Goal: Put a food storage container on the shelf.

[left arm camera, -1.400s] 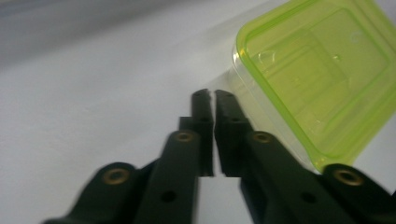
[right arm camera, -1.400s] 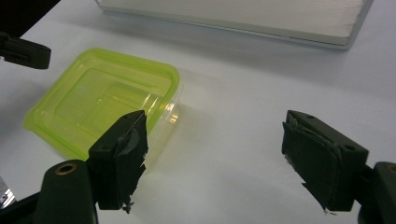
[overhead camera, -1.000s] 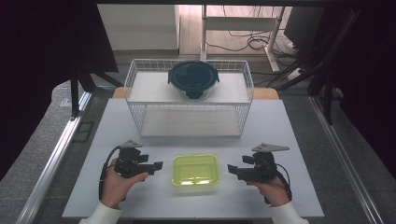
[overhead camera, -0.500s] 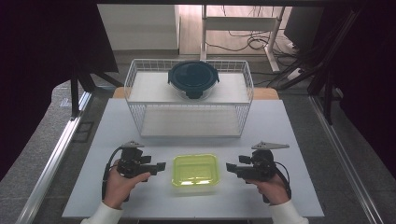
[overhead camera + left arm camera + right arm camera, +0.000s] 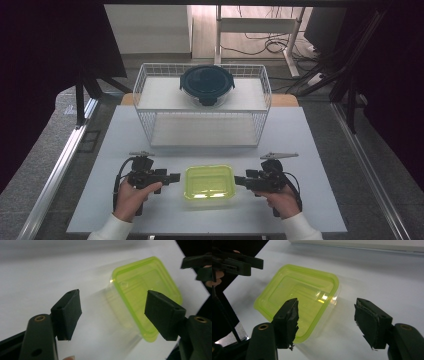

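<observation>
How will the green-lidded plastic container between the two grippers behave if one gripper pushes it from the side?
The container looks thin-walled, clear and seemingly empty, so it is probably light and would slide rather than resist. The white table looks smooth, so it may skid or turn easily. It sits low and wide, so tipping seems unlikely; its walls might flex under a squeeze.

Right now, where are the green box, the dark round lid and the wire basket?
green box (image 5: 209,182), high view, middle of its lid.
dark round lid (image 5: 206,83), high view, centre of the lid.
wire basket (image 5: 204,141), high view, front wall.
</observation>
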Tool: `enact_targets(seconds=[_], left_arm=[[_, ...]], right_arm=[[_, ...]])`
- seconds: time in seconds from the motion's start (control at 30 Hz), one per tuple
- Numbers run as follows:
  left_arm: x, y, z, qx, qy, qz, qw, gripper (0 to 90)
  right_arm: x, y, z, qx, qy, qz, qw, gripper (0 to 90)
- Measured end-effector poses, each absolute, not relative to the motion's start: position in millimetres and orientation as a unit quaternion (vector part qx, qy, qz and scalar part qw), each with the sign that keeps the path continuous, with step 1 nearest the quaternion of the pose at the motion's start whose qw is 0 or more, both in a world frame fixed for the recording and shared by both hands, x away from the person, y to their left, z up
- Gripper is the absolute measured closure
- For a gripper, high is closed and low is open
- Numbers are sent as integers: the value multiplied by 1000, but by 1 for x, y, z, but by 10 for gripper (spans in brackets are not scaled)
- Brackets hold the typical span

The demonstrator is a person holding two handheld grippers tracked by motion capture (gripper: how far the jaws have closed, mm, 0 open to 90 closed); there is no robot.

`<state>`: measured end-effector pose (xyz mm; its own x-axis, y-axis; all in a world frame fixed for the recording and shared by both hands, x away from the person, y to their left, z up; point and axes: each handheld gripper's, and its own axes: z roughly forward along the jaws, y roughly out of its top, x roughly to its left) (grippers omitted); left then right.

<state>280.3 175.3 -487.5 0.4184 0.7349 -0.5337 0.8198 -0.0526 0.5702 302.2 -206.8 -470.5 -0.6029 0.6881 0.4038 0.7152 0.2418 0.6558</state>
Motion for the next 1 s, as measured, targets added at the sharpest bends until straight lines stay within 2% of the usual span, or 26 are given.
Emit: enact_targets(seconds=[0.2,0.4,0.87,1.0], left_arm=[[284,168,-492,727,531,-59,431,328],[286,164,-502,717,534,-91,439,339],[286,161,-517,693,544,-131,455,454],[285,158,-521,688,542,-149,459,478]], right_arm=[[303,-206,-476,-456,-782,-423,27,388],[306,-203,-483,-463,-780,-419,39,404],[316,-194,-501,-484,-760,-422,103,491],[316,-193,-502,-482,-763,-418,103,534]])
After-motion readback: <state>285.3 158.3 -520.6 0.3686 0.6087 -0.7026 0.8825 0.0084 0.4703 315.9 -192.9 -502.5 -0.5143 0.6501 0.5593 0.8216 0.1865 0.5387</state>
